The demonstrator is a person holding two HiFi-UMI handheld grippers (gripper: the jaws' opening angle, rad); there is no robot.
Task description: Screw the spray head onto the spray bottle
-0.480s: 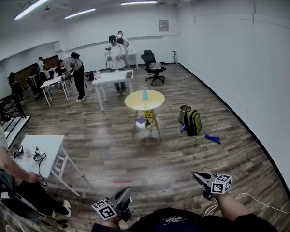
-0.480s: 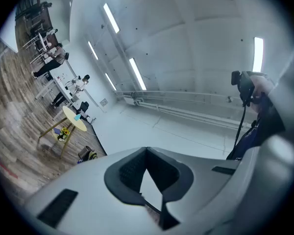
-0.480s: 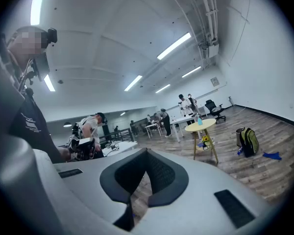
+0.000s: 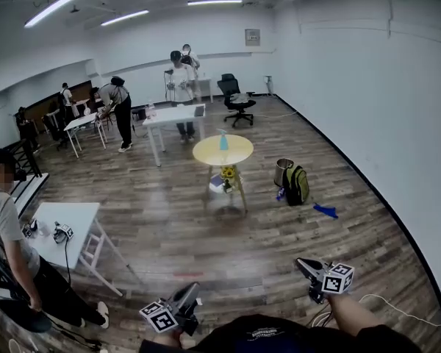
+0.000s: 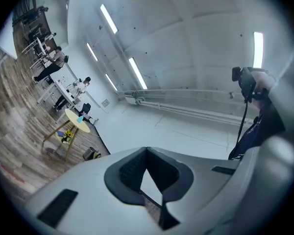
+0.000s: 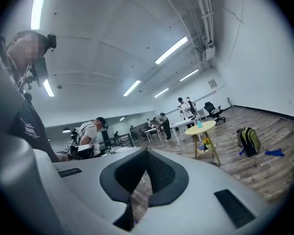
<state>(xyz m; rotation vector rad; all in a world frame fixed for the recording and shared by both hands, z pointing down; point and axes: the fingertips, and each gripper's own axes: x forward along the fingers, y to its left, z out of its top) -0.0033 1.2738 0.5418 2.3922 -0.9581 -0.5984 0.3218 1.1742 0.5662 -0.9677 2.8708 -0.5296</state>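
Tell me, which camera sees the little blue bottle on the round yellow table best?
The head view: the blue bottle stands upright on the round yellow table, mid-room and unblocked, though small. The right gripper view shows it smaller. The left gripper view shows only a tilted blue speck.

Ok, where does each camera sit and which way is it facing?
Head view: on the head, facing forward and down at the round table; left gripper and right gripper low.
Left gripper view: on that gripper, tilted toward the ceiling; shut fingers, torso at right.
Right gripper view: on that gripper, facing the room; shut fingers, torso left.
Shared: the table, in all three.
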